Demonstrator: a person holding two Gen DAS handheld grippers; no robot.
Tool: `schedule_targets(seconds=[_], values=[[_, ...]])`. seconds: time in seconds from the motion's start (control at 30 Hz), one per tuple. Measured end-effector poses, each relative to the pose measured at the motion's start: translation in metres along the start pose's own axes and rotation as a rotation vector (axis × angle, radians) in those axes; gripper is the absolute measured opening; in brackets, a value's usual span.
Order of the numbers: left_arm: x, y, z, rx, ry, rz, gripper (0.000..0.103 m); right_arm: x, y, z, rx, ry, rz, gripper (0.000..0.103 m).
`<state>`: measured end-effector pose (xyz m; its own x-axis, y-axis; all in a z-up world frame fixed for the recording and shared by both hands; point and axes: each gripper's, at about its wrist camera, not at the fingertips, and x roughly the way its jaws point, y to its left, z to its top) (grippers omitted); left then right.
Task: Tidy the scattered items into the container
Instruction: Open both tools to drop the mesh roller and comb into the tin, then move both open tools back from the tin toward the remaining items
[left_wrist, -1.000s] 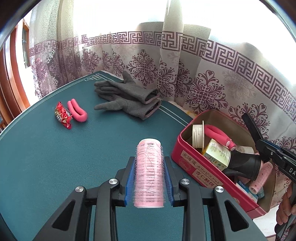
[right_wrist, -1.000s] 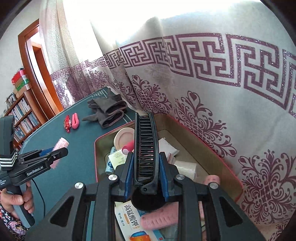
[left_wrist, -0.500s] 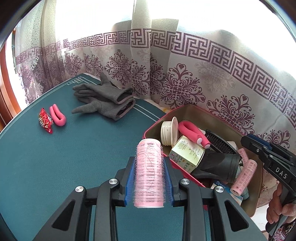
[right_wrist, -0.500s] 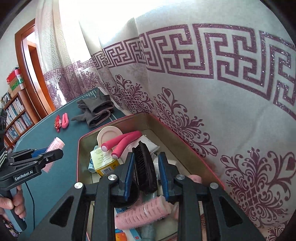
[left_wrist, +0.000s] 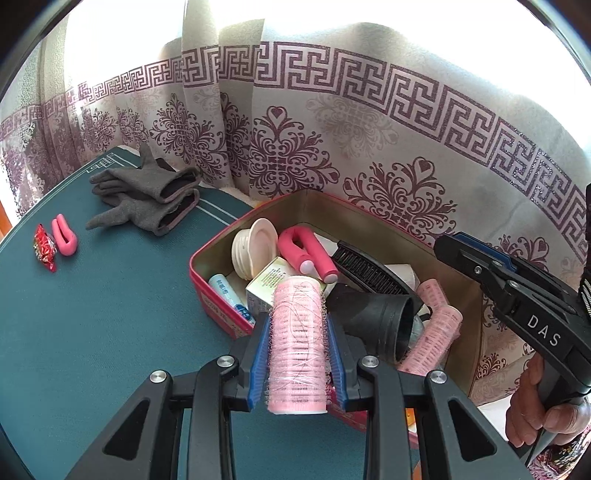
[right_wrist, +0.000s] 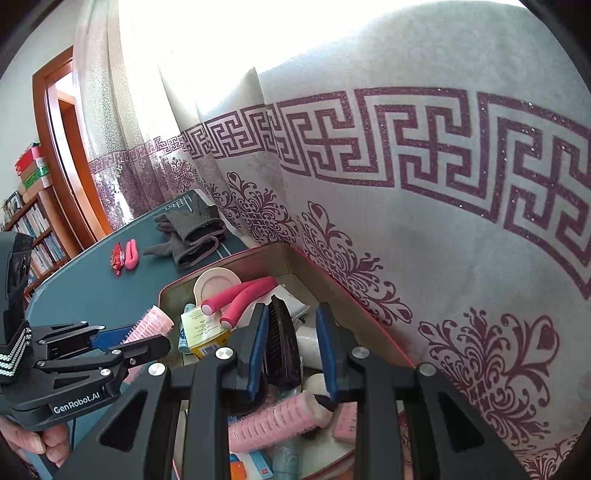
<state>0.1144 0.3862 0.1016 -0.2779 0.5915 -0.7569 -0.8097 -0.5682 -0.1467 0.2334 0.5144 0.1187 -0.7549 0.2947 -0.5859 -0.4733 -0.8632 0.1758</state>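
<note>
My left gripper (left_wrist: 298, 343) is shut on a pink hair roller (left_wrist: 297, 343) and holds it over the near left rim of the red tin box (left_wrist: 207, 291). The box holds a black comb (left_wrist: 365, 273), a black nozzle (left_wrist: 380, 325), pink rollers (left_wrist: 432, 332), a pink foam curler (left_wrist: 308, 254), a white lid (left_wrist: 255, 247) and small cartons. My right gripper (right_wrist: 291, 350) is open above the box (right_wrist: 354, 317), with the comb (right_wrist: 282, 343) lying loose between its fingers. Left on the table are grey gloves (left_wrist: 147, 199), a pink curler (left_wrist: 63, 236) and a red candy (left_wrist: 44, 247).
A patterned curtain (left_wrist: 332, 147) hangs right behind the box and table edge. The table has a green cloth (left_wrist: 92, 332). A door and a bookshelf (right_wrist: 33, 229) stand at the far left in the right wrist view.
My right gripper lowered the comb into the box and opened, letting it go. My left gripper carried the pink roller rightward to the box's rim.
</note>
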Motion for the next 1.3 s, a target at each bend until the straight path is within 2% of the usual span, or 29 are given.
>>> schedule_targets(seconds=[0.27, 0.47, 0.53, 0.57, 0.6, 0.7, 0.73, 1.07, 1.3], values=[[0.013, -0.023, 0.01, 0.049, -0.003, -0.025, 0.031, -0.009, 0.004, 0.002, -0.012, -0.029, 0.0, 0.029], [0.017, -0.022, 0.025, 0.048, -0.015, -0.028, 0.032, -0.018, 0.005, 0.005, -0.003, -0.055, 0.008, 0.029], [0.017, -0.02, 0.028, 0.044, -0.02, -0.021, 0.055, -0.019, 0.005, 0.006, 0.002, -0.059, 0.012, 0.032], [0.016, -0.018, 0.028, 0.04, -0.036, -0.007, 0.08, -0.019, 0.005, 0.005, 0.003, -0.059, 0.013, 0.038], [0.014, -0.016, 0.027, 0.035, -0.057, 0.013, 0.086, -0.019, 0.005, 0.005, 0.005, -0.059, 0.011, 0.045], [0.014, -0.006, 0.023, 0.014, -0.05, 0.017, 0.086, -0.02, 0.006, 0.004, 0.013, -0.072, 0.006, 0.065], [0.013, -0.001, 0.022, -0.004, -0.051, 0.015, 0.086, -0.02, 0.007, 0.004, 0.01, -0.075, 0.005, 0.067], [0.012, 0.039, 0.004, -0.114, -0.041, 0.068, 0.086, -0.016, 0.016, 0.001, -0.014, -0.062, 0.014, 0.076], [0.014, 0.033, -0.005, -0.086, -0.026, 0.045, 0.086, -0.015, 0.017, 0.0, -0.017, -0.061, 0.02, 0.078]])
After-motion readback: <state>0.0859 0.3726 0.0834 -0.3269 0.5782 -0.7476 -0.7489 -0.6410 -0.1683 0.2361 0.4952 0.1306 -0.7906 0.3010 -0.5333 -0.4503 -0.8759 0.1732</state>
